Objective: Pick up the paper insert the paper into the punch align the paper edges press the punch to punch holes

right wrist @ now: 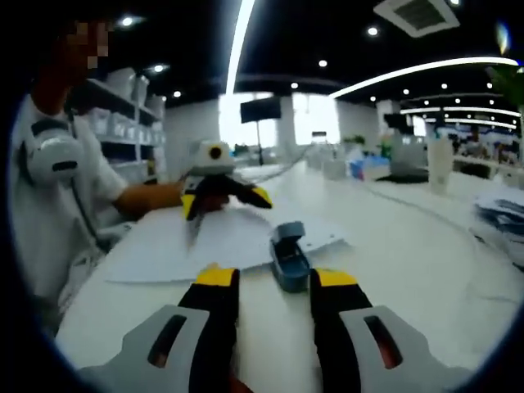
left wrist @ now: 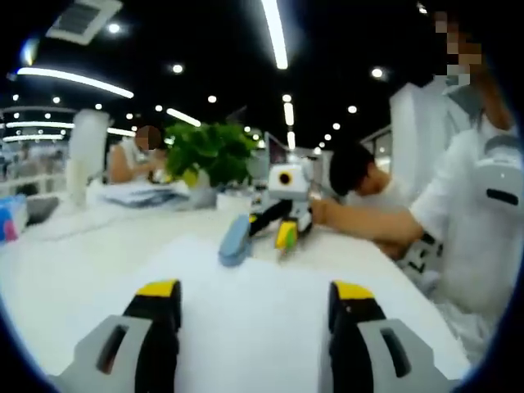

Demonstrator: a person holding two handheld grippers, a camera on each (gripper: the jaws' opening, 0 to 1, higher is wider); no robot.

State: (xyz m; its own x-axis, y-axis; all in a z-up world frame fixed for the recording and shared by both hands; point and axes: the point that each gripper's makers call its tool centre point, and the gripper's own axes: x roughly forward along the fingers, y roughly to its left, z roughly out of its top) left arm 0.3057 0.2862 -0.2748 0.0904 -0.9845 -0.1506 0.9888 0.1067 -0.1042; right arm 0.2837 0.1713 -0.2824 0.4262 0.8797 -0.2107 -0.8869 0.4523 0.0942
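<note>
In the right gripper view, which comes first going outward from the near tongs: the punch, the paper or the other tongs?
1. Punch, just ahead of the right tongs, between their tips.
2. Paper, spread behind and left of the punch.
3. Left tongs, at the paper's far edge.

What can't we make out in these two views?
- Punch, right gripper view: the slot and whether paper sits in it; the punch body hides the edge.
- Punch, left gripper view: blurred, its far side behind the right gripper.
- Left gripper, right gripper view: too small to tell whether it grips the paper.
</note>
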